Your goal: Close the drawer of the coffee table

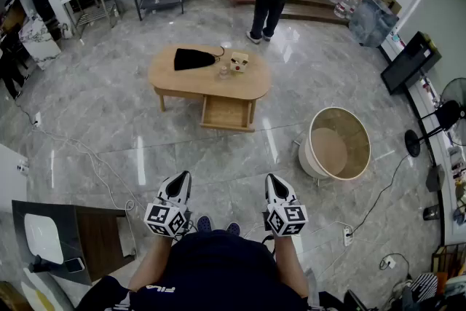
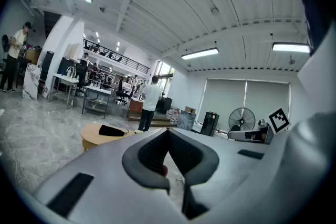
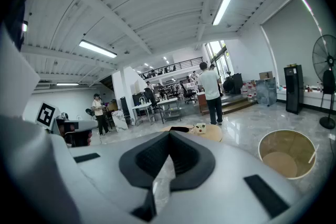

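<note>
Navy top [image 1: 211,269] (white lettering), blue shoes [image 1: 204,223].

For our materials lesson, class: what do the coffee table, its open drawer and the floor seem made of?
Coffee table: light wood or wood veneer, matte; even pale tan top and legs.
Drawer: same pale wood look, inside too.
Floor: polished marble or marble-look tile; grey veining, straight joints, bright reflections.

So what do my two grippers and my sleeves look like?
The left gripper and right gripper are alike: white shells with black patches, tapering to a point, dark grey padding inside the jaws, and a cube of black-and-white square markers at the rear. The person wears a dark navy short-sleeved top with white lettering on one sleeve.
</note>
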The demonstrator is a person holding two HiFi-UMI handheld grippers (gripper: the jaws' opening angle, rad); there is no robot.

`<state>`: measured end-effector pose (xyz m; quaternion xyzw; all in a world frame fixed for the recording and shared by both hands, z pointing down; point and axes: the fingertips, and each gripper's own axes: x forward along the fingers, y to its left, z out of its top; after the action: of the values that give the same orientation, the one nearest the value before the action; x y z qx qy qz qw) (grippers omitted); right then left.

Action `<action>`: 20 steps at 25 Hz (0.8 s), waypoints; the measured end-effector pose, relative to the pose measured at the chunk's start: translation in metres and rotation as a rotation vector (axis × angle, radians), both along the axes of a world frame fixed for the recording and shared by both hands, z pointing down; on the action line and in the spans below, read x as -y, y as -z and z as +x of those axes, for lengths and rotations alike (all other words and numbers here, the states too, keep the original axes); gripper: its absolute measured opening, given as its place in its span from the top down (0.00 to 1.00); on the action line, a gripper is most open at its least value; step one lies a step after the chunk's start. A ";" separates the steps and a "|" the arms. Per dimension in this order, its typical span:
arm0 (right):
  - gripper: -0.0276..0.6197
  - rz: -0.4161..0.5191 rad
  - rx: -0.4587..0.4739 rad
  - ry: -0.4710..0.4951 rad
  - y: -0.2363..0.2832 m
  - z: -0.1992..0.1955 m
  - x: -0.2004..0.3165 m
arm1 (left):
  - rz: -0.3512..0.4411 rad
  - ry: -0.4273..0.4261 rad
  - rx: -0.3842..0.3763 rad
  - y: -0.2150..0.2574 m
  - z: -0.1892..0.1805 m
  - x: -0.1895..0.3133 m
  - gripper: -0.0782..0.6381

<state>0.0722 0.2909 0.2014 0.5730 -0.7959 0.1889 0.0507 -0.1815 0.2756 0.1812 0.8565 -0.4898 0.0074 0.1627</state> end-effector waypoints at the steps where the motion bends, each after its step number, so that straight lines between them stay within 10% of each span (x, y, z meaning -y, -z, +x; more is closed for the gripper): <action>1: 0.91 0.001 -0.001 0.000 0.000 0.001 0.001 | 0.004 0.000 0.002 0.000 0.001 0.000 0.86; 20: 0.91 0.030 -0.035 0.004 0.004 0.018 -0.004 | 0.045 0.041 0.027 0.007 0.011 -0.003 0.86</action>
<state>0.0904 0.2949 0.1978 0.5755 -0.7987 0.1666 0.0564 -0.1709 0.2790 0.1743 0.8497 -0.5093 0.0047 0.1365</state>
